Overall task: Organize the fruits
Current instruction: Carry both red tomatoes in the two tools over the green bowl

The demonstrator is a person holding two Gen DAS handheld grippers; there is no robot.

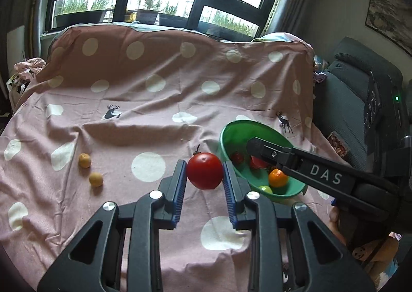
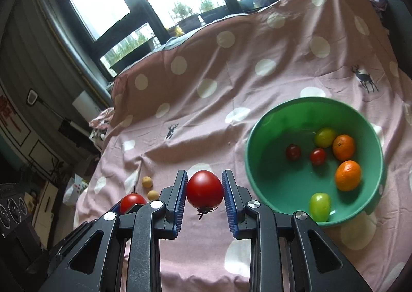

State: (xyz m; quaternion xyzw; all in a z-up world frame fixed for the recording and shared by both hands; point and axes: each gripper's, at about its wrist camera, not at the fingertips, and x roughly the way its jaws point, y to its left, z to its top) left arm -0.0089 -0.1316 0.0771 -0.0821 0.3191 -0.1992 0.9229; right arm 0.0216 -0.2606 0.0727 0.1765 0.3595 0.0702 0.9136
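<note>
Fruits are split three ways: some in the bowl, two in your grippers, two loose on the sheet.

Sheet (image 1: pixel 159 116): pink, spotted, draped over a soft surface and creased. Expect round items to roll toward the folds.

Bowl (image 2: pixel 260 176): green, standing on the sheet to the right. It holds two oranges (image 2: pixel 347 175), two green fruits (image 2: pixel 319 206) and two small red ones (image 2: pixel 317 156). Judged as the collection point, since most of the fruit is already in it.

Left gripper (image 1: pixel 204 176): jaws part-closed, blue pads pressed on both sides of a tomato (image 1: pixel 204 174), stem end away from the camera. It is held just left of the bowl's rim, clear of the sheet as far as can be told.

Right gripper (image 2: pixel 205 190): jaws part-closed on a second tomato (image 2: pixel 205 189), stem hanging down. In the left view its fingers reach over the bowl; in its own view the bowl lies to the right, so whether the tomato is over the rim cannot be told. Release only once it is inside.

Yellow fruits (image 1: pixel 90 169): two small ones, near each other on the sheet at far left, well apart from the bowl. Judged still to be collected.
</note>
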